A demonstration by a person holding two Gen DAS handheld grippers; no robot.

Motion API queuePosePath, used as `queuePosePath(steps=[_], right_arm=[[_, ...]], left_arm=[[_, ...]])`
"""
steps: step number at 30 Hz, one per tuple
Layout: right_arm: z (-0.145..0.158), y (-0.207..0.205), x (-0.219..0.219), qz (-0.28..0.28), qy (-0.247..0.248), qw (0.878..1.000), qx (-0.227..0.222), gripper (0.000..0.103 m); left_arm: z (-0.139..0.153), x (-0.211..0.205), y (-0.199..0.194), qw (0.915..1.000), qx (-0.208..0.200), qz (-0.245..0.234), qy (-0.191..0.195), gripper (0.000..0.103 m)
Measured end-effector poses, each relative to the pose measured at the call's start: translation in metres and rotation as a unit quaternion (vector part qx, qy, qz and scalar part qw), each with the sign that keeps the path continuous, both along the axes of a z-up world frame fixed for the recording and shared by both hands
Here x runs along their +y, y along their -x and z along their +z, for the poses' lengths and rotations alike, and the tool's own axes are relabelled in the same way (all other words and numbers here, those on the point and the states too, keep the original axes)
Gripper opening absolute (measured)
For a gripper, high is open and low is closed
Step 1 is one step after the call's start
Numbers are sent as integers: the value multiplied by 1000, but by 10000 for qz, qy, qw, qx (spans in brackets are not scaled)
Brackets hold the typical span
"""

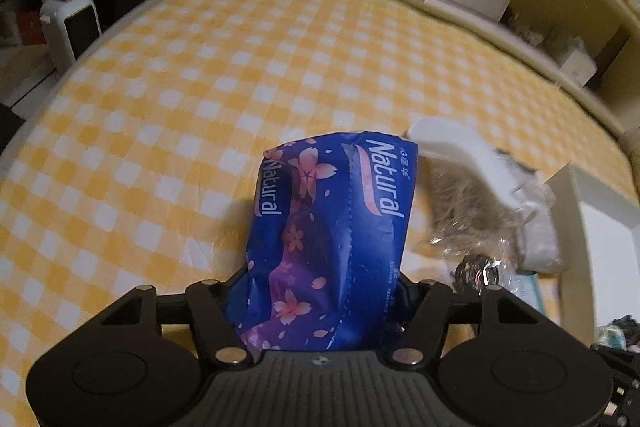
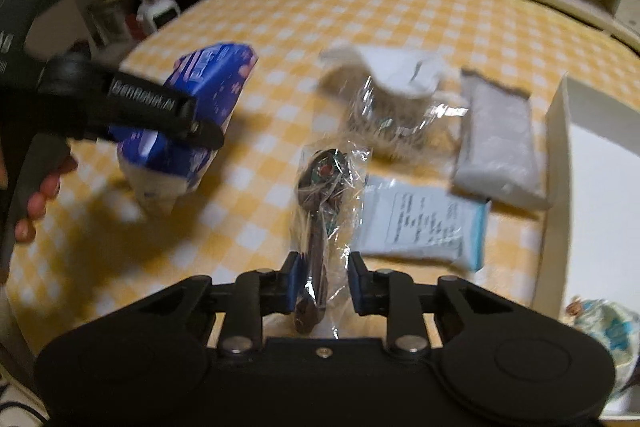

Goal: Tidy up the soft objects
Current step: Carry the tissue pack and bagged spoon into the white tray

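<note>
Left fingers [image 2: 208,133] pinching blue tissue pack [image 1: 332,227]; right fingers [image 2: 362,287] part-spread, flanking cellophane-wrapped dark item [image 2: 320,211], contact unclear

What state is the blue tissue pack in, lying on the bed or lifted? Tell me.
Lifted. In the right wrist view the blue tissue pack hangs clamped in the left gripper above the checked bedspread, its shadow cast below.

Crumpled blue tissue pack [image 1: 328,239], gripped aloft
</note>
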State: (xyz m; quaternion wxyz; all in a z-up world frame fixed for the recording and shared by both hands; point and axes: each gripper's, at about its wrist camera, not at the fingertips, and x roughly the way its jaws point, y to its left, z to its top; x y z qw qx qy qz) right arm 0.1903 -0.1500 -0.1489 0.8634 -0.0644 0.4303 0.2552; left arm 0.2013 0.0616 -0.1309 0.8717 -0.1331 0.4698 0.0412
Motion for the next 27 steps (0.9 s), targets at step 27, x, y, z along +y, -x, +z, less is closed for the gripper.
queuePosePath(steps=[27], right_arm=[[103, 6, -113, -852, -794, 9810, -1552, 25]], left_arm=[[114, -93, 20, 9840, -1516, -772, 529, 66]])
